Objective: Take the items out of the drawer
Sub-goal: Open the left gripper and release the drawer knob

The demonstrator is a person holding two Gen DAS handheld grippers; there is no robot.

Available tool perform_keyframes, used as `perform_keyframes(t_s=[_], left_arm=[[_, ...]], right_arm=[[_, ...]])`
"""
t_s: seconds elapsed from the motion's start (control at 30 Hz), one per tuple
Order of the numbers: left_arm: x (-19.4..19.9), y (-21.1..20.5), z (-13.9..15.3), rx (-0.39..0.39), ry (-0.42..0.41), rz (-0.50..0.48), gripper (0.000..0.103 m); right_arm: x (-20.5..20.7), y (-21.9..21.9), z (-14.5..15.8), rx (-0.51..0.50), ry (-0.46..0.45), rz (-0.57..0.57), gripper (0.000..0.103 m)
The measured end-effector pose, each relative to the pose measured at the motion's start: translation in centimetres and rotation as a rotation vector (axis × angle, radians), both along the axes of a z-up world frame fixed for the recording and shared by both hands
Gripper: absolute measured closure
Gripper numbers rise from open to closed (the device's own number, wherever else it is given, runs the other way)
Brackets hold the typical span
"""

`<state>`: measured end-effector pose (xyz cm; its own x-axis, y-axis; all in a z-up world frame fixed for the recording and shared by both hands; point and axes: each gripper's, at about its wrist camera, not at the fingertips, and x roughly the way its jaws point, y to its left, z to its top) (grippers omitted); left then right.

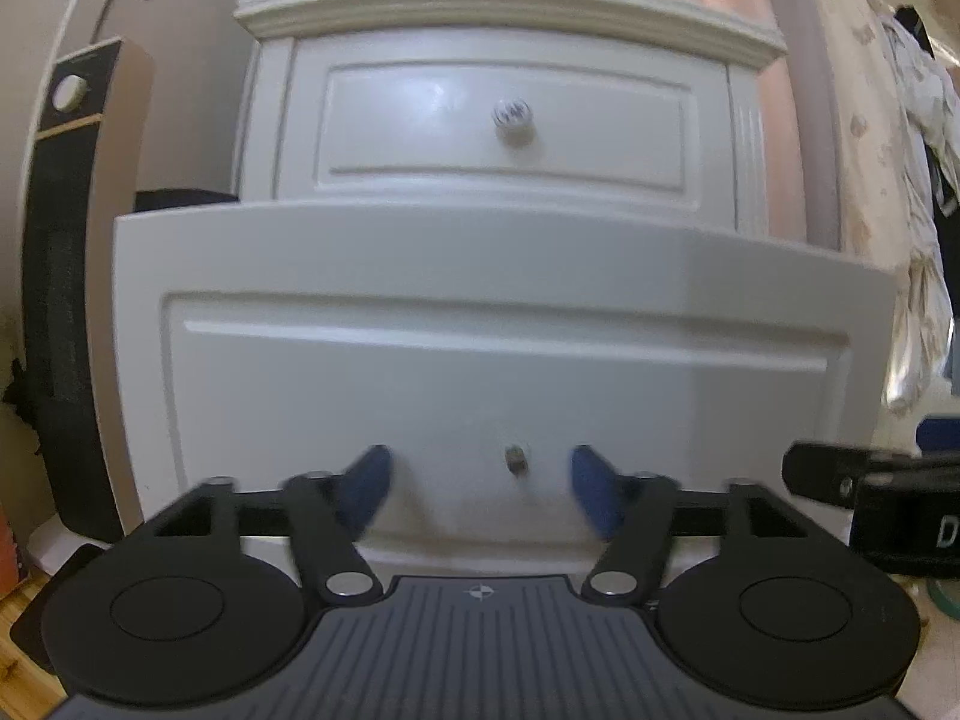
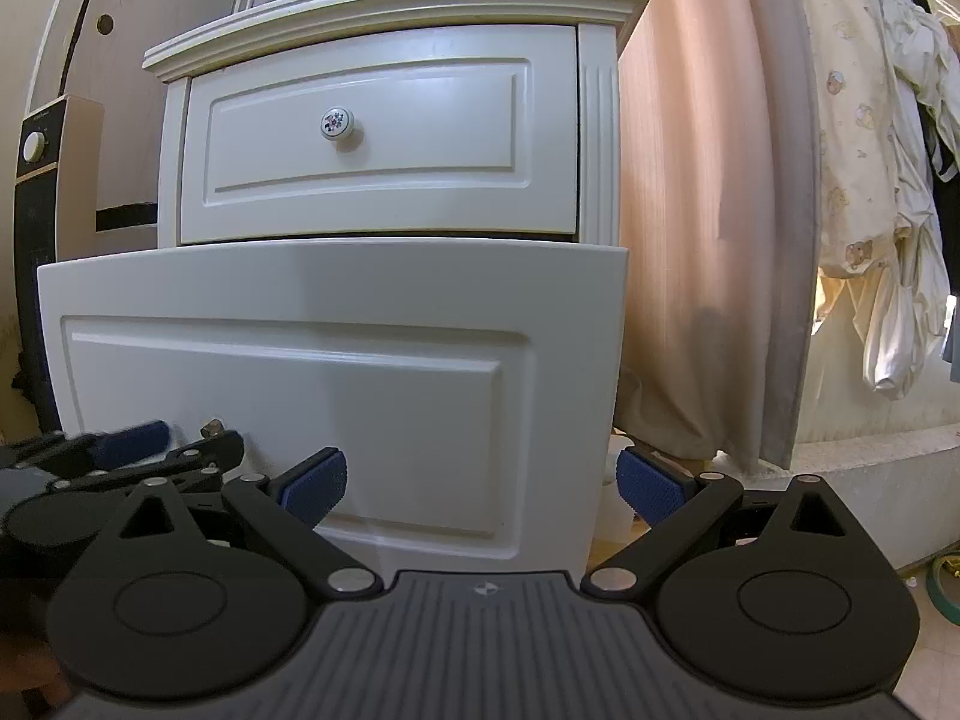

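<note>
So the left gripper (image 1: pixel 480 489) with the blue ribbed pads has its jaws standing well apart with nothing in them, and the little bare metal screw stub (image 1: pixel 515 459) where a knob should be sits right between the pads, just ahead, untouched as far as I can tell. That stub is on the white panelled lower drawer front (image 1: pixel 480 300), which is pulled out toward the cameras from the cream nightstand (image 2: pixel 396 0). The right gripper (image 2: pixel 480 483) is also spread wide and empty, low and tilted down a bit, with the drawer front's right-hand edge falling between its pads and the left gripper off to its left near the stub. Thing is, the drawer's inside is above and beyond both sets of jaws, hidden behind the top edge of the front, so I can't tell what's in there. The drawer runs long side to side, so I'd guess either hand has to lift up and over that edge; the left one looks closer and more centred. Further back is the shut upper drawer with its painted round ceramic knob (image 2: pixel 336 123), then pinkish curtains (image 2: pixel 708 180).
</note>
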<state>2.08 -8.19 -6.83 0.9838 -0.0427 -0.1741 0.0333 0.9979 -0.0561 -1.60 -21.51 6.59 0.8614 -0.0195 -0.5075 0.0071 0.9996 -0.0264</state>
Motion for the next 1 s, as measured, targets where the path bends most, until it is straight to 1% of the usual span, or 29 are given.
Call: perform_keyframes(t_s=[0.1, 0.17, 0.23, 0.27, 0.33, 0.4, 0.53, 0.67, 0.77, 0.87, 1.0], left_arm=[[0.1, 0.6, 0.5, -0.004, 0.008, -0.013, 0.03], [0.2, 1.4, 1.0, -0.005, 0.024, -0.028, 0.026], [0.4, 1.9, 1.4, -0.005, 0.037, -0.041, 0.013], [0.4, 2.3, 1.7, -0.005, 0.033, -0.035, 0.01], [0.3, 3.3, 2.4, 0.0, 0.014, -0.015, 0.0], [0.2, 4.5, 3.1, 0.01, -0.001, 0.002, 0.0], [0.2, 5.5, 4.0, 0.028, -0.004, 0.01, 0.0], [1.0, 6.9, 5.4, 0.019, 0.006, -0.006, 0.0], [1.2, 8.2, 6.8, 0.026, -0.005, -0.013, 0.0], [0.7, 9.7, 8.1, 0.034, -0.017, -0.022, 0.0], [0.1, 11.1, 9.1, 0.051, -0.029, -0.049, 0.0]], right_arm=[[0.0, 0.1, 0.0, -0.002, 0.0, 0.003, 0.0], [0.0, 0.2, 0.0, -0.002, -0.002, 0.006, 0.0], [0.0, 0.2, 0.0, -0.002, -0.003, 0.009, 0.0], [0.0, 0.3, 0.0, -0.002, -0.004, 0.009, 0.0], [0.1, 0.3, -0.1, -0.002, -0.004, 0.008, 0.0], [0.4, 0.1, -0.2, 0.003, 0.001, -0.001, 0.0], [1.0, -0.2, -0.3, 0.022, 0.014, -0.013, 0.0], [1.3, -0.1, 0.1, 0.014, 0.01, -0.021, 0.0], [1.3, -0.1, 0.6, 0.004, -0.003, -0.03, 0.0], [1.2, -0.3, 1.2, 0.0, -0.017, -0.04, 0.0], [1.2, -0.3, 1.4, 0.012, -0.01, -0.021, 0.0]])
